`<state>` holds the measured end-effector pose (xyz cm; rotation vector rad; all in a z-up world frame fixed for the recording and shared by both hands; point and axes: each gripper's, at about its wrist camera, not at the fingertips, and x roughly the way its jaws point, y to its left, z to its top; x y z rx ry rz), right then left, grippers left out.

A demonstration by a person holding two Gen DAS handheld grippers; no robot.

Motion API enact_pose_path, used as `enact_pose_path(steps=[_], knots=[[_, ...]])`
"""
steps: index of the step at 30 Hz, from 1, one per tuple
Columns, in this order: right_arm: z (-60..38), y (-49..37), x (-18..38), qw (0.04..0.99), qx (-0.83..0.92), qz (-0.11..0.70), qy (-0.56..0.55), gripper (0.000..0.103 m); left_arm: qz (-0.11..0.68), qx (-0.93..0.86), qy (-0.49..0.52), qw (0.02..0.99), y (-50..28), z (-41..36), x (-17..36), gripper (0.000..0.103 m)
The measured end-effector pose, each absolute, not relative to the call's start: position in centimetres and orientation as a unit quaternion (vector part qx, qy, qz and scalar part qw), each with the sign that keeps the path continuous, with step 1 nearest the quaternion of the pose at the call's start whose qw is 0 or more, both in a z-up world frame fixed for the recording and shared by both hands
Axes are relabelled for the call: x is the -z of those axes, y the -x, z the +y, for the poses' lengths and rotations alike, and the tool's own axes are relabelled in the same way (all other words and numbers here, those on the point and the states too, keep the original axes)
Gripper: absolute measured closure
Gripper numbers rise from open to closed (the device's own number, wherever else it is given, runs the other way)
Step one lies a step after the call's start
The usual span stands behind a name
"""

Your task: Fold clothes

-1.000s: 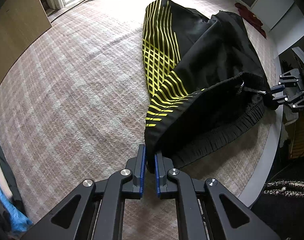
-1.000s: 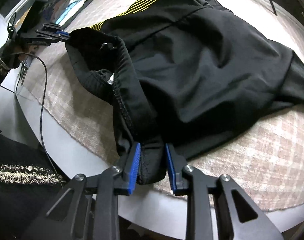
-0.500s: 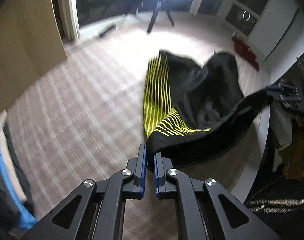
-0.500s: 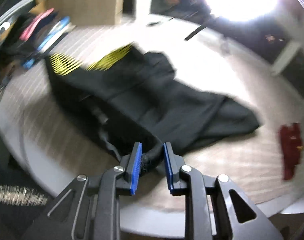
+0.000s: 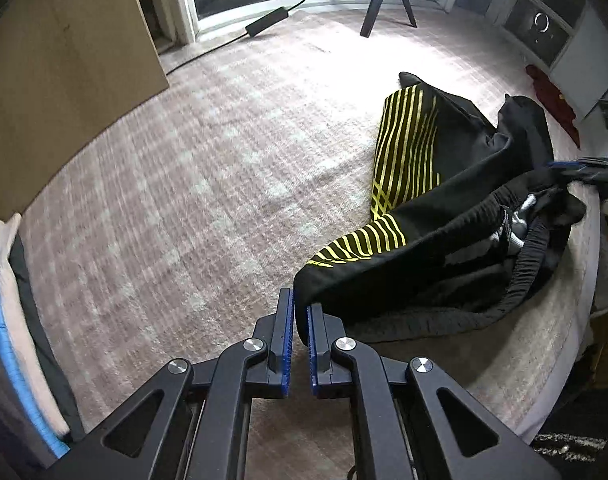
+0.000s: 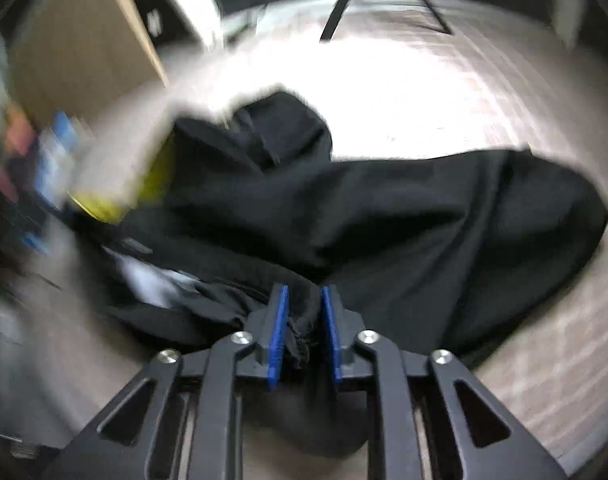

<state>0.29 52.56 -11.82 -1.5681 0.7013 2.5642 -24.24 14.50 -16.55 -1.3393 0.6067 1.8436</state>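
Note:
Black shorts with yellow stripes (image 5: 432, 216) lie bunched on the right of a beige checked cloth-covered table (image 5: 183, 200). My left gripper (image 5: 300, 304) is shut on one corner of the shorts' elastic waistband, near the table's front. My right gripper (image 6: 304, 300) is shut on the other end of the waistband; it also shows in the left wrist view (image 5: 576, 168) at the far right. The waistband (image 5: 532, 248) sags open between the two grippers. The right wrist view is blurred; the black fabric (image 6: 384, 216) fills its middle.
A stack of folded clothes (image 5: 7, 304), blue and pale, sits at the table's left edge. A brown board (image 5: 55, 60) stands at the back left. A tripod leg (image 5: 372, 16) and cable are on the floor beyond. A red cloth (image 5: 552, 96) lies at the far right.
Both grippers have lifted and shaken the shorts by the waistband and brought them back down. The shorts have shifted right and lie more bunched, with the leg ends pulled nearer.

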Motion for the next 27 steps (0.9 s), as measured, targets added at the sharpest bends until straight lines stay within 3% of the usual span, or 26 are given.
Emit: enact_pose_path(steps=[3, 19, 21, 23, 27], knots=[[56.3, -3.4, 9.7, 0.029, -0.831, 0.308, 0.462, 0.073, 0.234, -0.719, 0.531, 0.381, 24.7, 13.8, 17.2, 0.097], [53.0, 0.3, 16.3, -0.001, -0.775, 0.327, 0.541, 0.074, 0.261, -0.708, 0.542, 0.37, 24.6, 13.5, 18.4, 0.097], [52.8, 0.8, 16.3, 0.002, -0.776, 0.318, 0.545, 0.086, 0.264, -0.706, 0.543, 0.37, 24.4, 13.5, 18.5, 0.097], [52.5, 1.2, 16.1, 0.006, -0.778, 0.304, 0.549, 0.09, 0.27, -0.705, 0.542, 0.369, 24.3, 13.6, 18.6, 0.094], [50.5, 2.2, 13.4, 0.033, -0.805, 0.186, 0.562, 0.094, 0.274, -0.702, 0.54, 0.375, 23.9, 13.9, 18.4, 0.094]])
